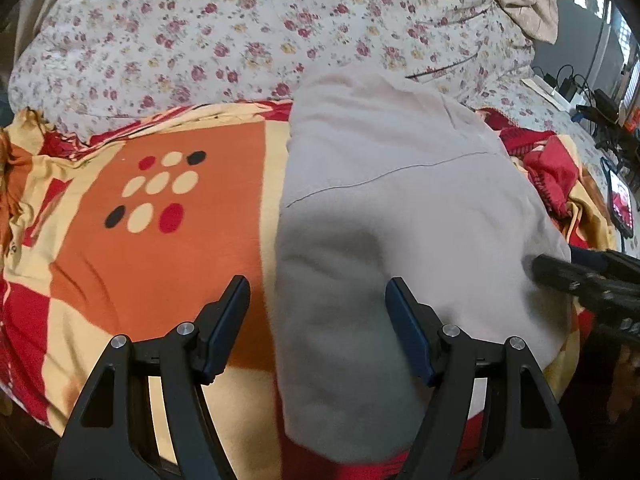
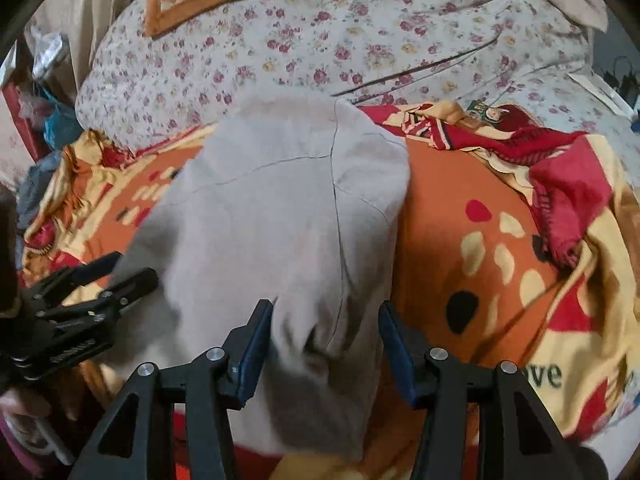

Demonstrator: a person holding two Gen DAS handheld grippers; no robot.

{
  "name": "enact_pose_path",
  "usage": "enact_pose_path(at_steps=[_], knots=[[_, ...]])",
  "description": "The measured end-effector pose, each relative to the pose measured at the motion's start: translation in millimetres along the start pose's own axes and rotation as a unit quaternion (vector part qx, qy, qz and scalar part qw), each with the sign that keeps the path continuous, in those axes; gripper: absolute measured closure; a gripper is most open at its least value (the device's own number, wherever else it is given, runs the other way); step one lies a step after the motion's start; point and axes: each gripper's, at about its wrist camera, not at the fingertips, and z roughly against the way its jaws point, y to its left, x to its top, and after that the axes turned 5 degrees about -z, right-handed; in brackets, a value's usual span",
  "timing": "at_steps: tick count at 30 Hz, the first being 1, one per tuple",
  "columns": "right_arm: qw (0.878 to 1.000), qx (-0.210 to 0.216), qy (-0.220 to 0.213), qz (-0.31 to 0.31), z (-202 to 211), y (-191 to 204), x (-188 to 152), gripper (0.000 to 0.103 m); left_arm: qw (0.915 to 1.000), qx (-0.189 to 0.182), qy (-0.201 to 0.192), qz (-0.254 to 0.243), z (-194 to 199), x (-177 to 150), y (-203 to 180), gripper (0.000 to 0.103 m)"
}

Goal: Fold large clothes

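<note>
A pale grey fleece garment [image 1: 400,208] lies folded into a long strip on the patterned blanket; it also shows in the right wrist view [image 2: 280,216]. My left gripper [image 1: 318,292] is open above the garment's near left edge, holding nothing. My right gripper [image 2: 326,312] is open over the garment's near right corner, with a fold of cloth between the jaws but not clamped. The right gripper also shows in the left wrist view [image 1: 580,276] at the garment's right side. The left gripper shows in the right wrist view [image 2: 116,280] at the garment's left side.
An orange, red and cream blanket [image 1: 160,240] covers the bed. A floral quilt [image 1: 240,48] is heaped behind. A crumpled red cloth [image 2: 560,176] lies at the right. A tablet [image 1: 620,204] and cables [image 1: 592,96] sit at far right.
</note>
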Motion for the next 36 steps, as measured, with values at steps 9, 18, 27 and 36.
enact_pose_path(at_steps=[9,18,27,36], knots=[[0.996,-0.006,-0.091,0.006,53,29,-2,0.020,0.9988,0.007,-0.043,0.022,38,-1,4,0.032],[0.995,-0.014,-0.099,0.018,50,46,-4,0.020,0.9973,0.018,-0.068,0.023,54,-2,3,0.032],[0.995,-0.011,-0.095,0.018,45,50,-5,0.020,0.9974,0.019,-0.065,0.025,50,-3,3,0.032],[0.996,-0.011,-0.090,0.020,35,52,-6,0.020,0.9978,0.020,-0.059,0.024,43,-5,5,0.032]])
